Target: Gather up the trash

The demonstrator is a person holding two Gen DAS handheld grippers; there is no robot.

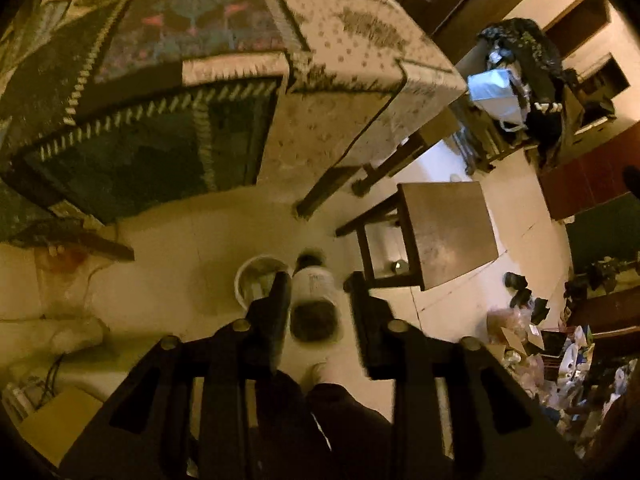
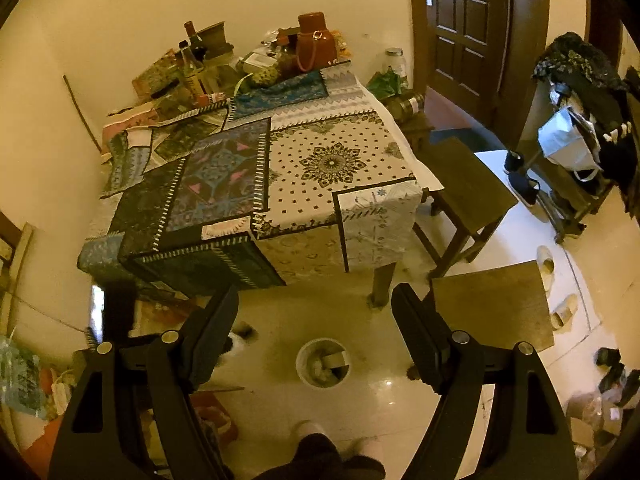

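Note:
In the left wrist view, my left gripper (image 1: 318, 284) is shut on a plastic bottle (image 1: 314, 300) with a dark cap and a dark base. It holds the bottle above the floor, just right of a white round trash bin (image 1: 250, 280). In the right wrist view, my right gripper (image 2: 316, 300) is open and empty, held high above the floor. The same white bin (image 2: 323, 362) stands on the floor below, between its fingers, with scraps inside.
A table with a patchwork cloth (image 2: 280, 168) stands ahead, cluttered at its far end. Two wooden stools (image 2: 496, 304) stand right of it. A rack with bags (image 2: 576, 136) stands by the door. Clutter lies on the floor at right (image 1: 540, 344).

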